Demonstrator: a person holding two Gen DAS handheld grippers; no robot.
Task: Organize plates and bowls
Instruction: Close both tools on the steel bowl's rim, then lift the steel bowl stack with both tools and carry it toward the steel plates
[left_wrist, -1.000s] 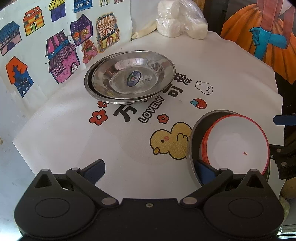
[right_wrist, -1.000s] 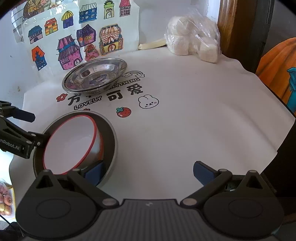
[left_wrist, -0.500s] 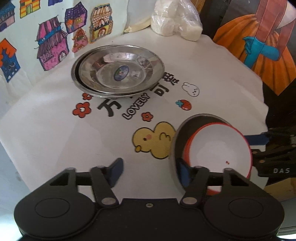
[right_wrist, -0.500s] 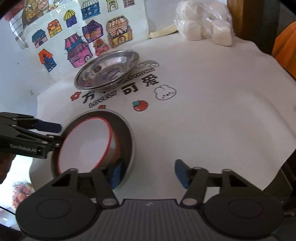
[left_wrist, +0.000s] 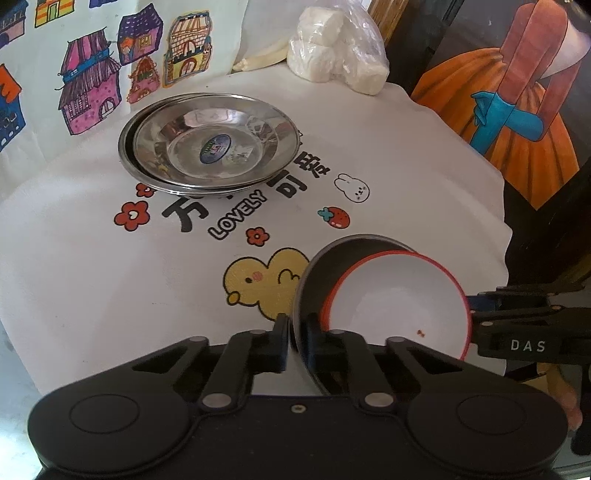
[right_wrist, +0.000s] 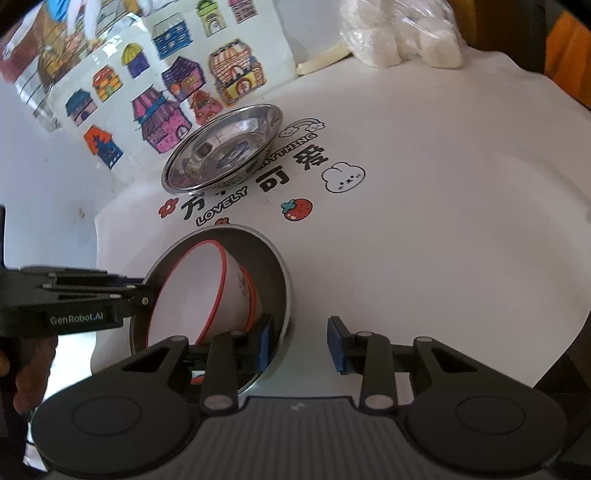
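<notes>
A grey metal bowl holds a white bowl with a red rim, both tilted. My left gripper is shut on the grey bowl's near rim. In the right wrist view my right gripper is open, its left finger inside the grey bowl and its right finger outside the rim; the white bowl leans inside. Two stacked steel plates rest at the back left of the cloth, and they also show in the right wrist view.
A white printed tablecloth covers the round table. A bag of white blocks sits at the back edge. A sheet with drawn houses stands behind the plates. A dark frame and a painting are to the right.
My left gripper closed on the grey bowl's rim and the bowls tipped up. My right gripper moved in to straddle the opposite rim and narrowed.
</notes>
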